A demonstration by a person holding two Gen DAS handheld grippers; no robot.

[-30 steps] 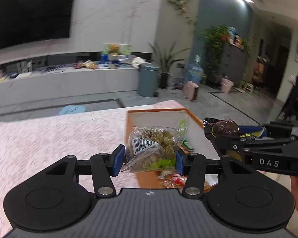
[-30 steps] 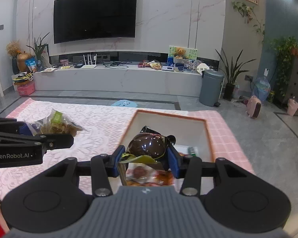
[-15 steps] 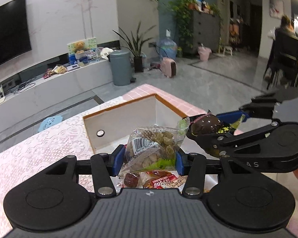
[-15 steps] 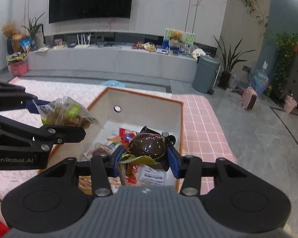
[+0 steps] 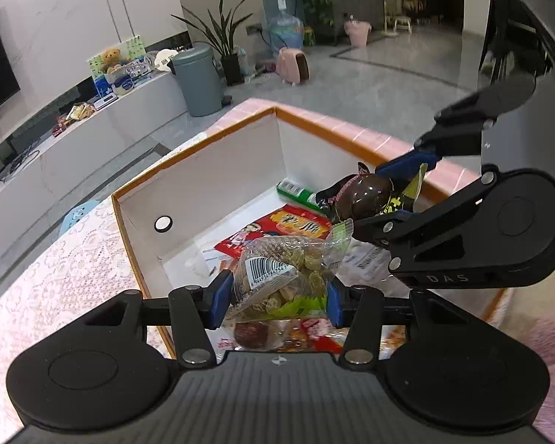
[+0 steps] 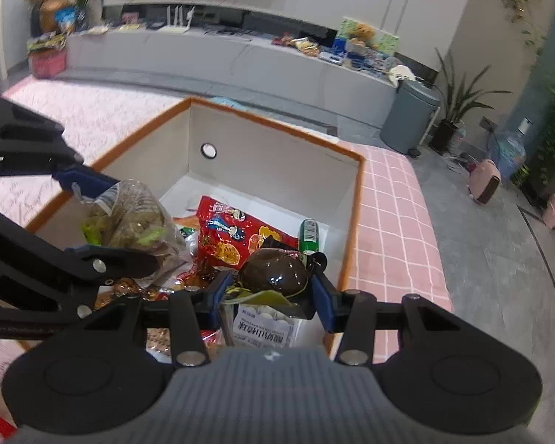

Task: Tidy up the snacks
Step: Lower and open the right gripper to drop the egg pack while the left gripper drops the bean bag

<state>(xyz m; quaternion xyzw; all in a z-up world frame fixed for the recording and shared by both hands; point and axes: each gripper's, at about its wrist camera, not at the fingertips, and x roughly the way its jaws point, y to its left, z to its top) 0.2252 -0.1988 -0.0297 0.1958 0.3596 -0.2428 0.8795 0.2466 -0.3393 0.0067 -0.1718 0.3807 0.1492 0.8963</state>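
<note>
Both grippers have dropped from above the pink tabletop (image 6: 388, 199) to hover over the open, orange-rimmed box (image 6: 262, 120), so two more snacks look ready for release among those already inside. The left gripper (image 5: 275, 298) has its fingers clamped on a clear bag of green sweets (image 5: 288, 273), long axis running from 6 toward 1 o'clock, barcode up. The right gripper (image 6: 266, 298) pinches a glossy brown wrapped sweet (image 6: 275, 273), lying 9 to 3 o'clock, twisted end at 3.

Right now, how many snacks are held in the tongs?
2. The left tongs hold a clear bag of greenish pieces; the right tongs hold a shiny brown pack. Both are above the box. More snacks lie inside it.
</note>
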